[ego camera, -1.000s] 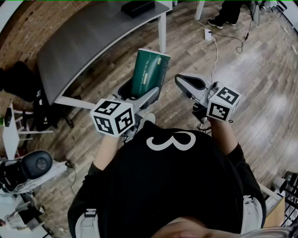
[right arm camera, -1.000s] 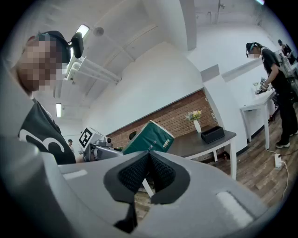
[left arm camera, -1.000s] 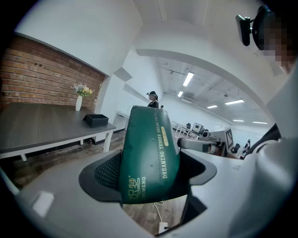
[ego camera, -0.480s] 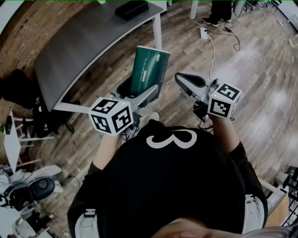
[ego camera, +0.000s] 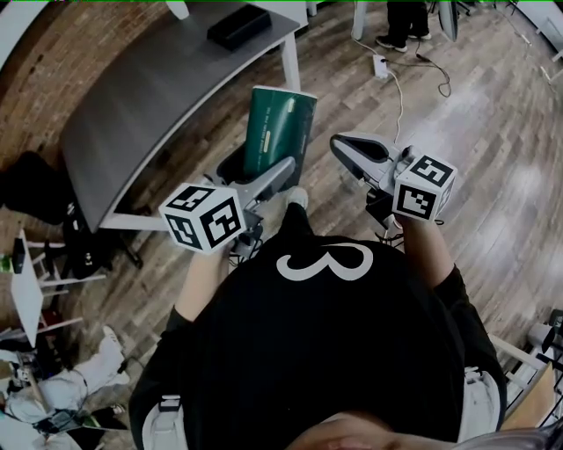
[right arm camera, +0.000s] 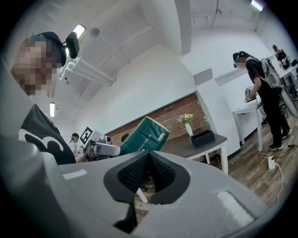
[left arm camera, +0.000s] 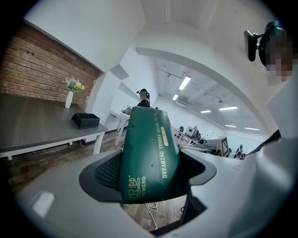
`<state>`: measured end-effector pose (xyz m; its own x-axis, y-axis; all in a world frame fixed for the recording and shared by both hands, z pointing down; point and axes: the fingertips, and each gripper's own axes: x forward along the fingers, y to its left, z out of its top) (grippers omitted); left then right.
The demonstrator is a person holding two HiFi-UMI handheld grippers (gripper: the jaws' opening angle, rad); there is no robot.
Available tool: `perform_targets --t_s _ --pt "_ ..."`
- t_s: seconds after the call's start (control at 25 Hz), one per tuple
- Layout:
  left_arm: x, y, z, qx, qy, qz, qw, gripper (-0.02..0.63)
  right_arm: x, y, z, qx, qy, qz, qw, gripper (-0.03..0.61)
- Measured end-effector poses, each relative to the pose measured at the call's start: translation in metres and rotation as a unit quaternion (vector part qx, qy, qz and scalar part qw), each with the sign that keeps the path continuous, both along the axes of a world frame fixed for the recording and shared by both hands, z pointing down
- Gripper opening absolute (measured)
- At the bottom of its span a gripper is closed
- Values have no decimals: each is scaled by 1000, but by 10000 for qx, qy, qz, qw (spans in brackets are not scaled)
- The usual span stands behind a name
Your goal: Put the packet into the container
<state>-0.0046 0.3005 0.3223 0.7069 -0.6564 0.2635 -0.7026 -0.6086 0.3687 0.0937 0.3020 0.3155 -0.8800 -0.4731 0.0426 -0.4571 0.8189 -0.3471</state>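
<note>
The left gripper's fingers stand wide, pressed on either side of the lower end of the green packet. The packet rises from them in the air, tilted a little, on the near side of the bench and short of its end. The right gripper's fingers are pressed together with nothing between them, held off to the side away from the bench. On the far end of the bench sits a black box, which I take to be the container, with a vase of flowers further along by the brick wall. In the head view over the last second the bench and the box have slid down and leftward in the frame, nearer to the packet, and a shoe now shows on the wooden floor just under the packet. The hold on the packet looks unchanged. This reads as the person stepping toward the bench: the carry is under way and the packet is secure, but it is well apart from the box. What remains is the approach, then lowering the packet over the box and opening the left fingers.
</note>
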Motion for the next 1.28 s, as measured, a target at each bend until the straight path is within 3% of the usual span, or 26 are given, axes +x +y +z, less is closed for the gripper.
perform_targets --t_s 0.16,0.48,0.88,1.28 --pt "2 -17 12 53 -59 51 10000 410 5 -17 12 65 -53 102 9999 2" --pt "-17 -104 3 -8 -90 145 9999 410 -11 -101 -1 67 -53 179 9998 2" --pt "-55 -247 -13 -105 -212 354 9991 410 -38 -242 -10 -210 6 364 9991 2" --pt "-95 -376 0 -307 -97 155 9994 408 -70 -373 -6 -390 274 342 9983 2"
